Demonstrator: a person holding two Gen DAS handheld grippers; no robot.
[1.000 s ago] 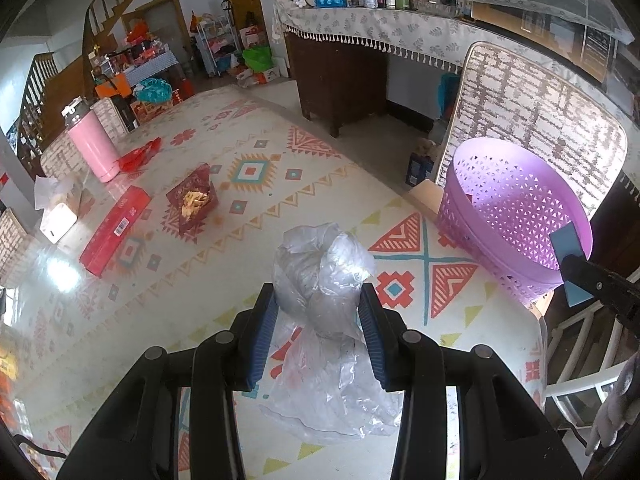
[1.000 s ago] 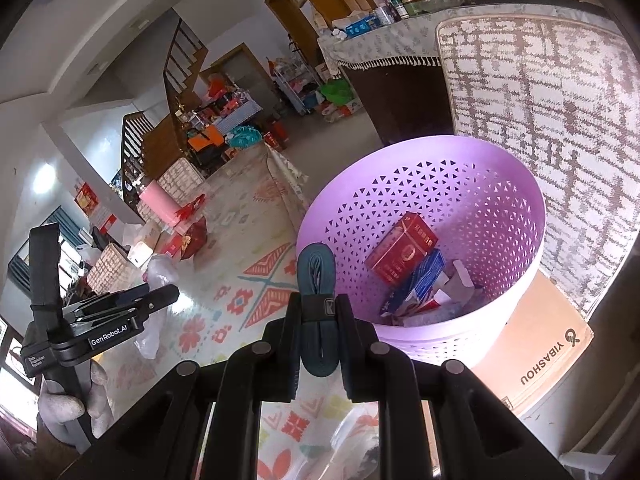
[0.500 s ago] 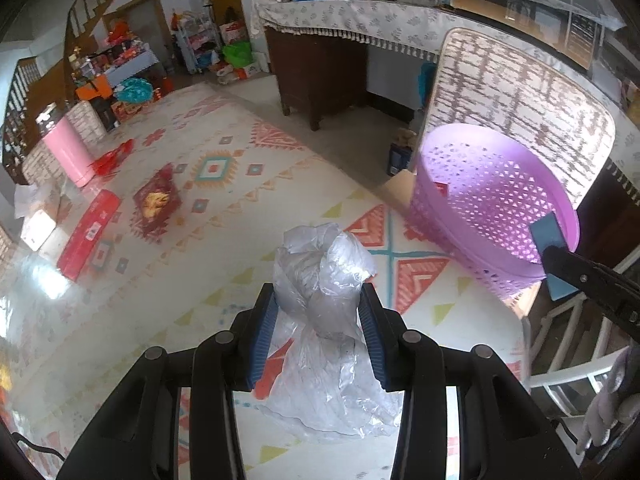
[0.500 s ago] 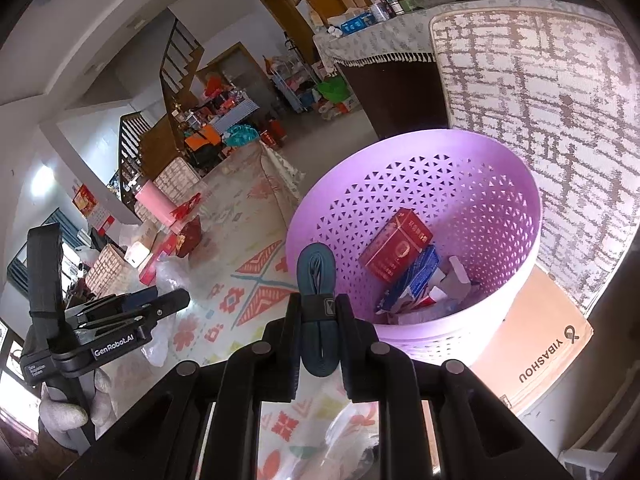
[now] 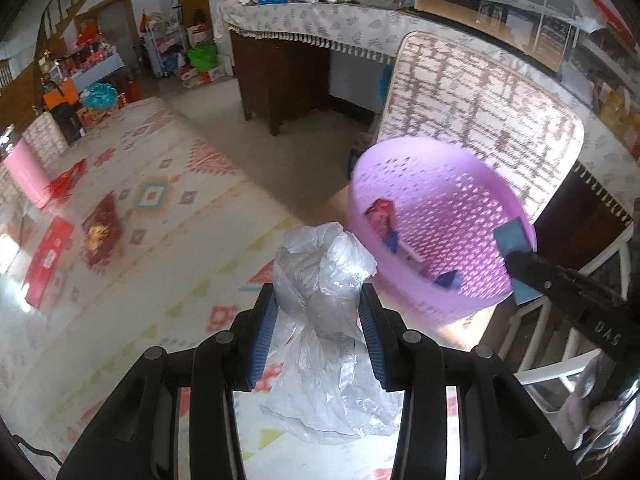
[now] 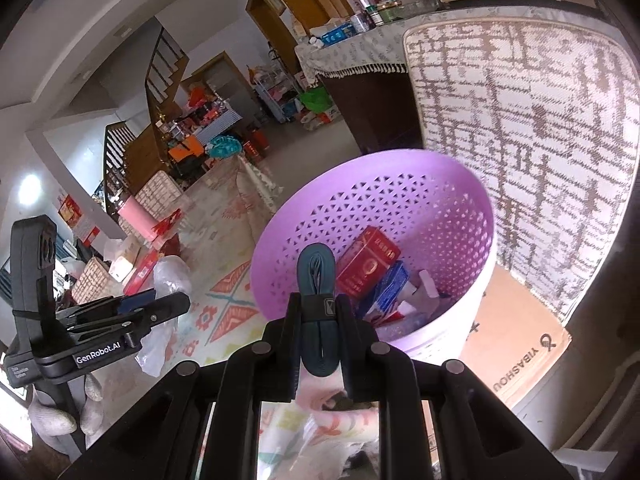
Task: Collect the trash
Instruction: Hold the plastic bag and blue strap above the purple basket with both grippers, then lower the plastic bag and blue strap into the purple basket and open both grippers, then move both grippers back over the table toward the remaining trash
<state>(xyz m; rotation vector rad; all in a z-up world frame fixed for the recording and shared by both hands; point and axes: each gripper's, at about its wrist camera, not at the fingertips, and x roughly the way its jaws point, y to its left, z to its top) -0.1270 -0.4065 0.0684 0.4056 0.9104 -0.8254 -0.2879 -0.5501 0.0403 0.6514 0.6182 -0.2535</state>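
A crumpled clear plastic bag (image 5: 320,272) hangs between the blue pads of my left gripper (image 5: 318,300), which is shut on it above the patterned mat. A purple mesh basket (image 5: 420,144) stands tilted just right of the bag, with a red box (image 6: 368,264) and other packets inside. My right gripper (image 6: 318,304) is shut with its teal pads at the basket's near rim (image 6: 264,248), seemingly pinching it. The left wrist view shows the right gripper (image 5: 516,248) at the rim. From the right wrist, the left gripper (image 6: 160,304) and the bag (image 6: 170,276) appear left of the basket.
A long red box (image 5: 48,268), a dark red tray (image 5: 100,228) and a pink bottle (image 5: 24,172) lie on the mat at the left. A cardboard box (image 6: 516,340) sits under the basket. A patterned panel (image 5: 480,112) leans behind it; a white frame (image 5: 560,344) stands right.
My left gripper has carried the bag towards the basket, which now looms larger and closer in its view. The right gripper has hardly moved.
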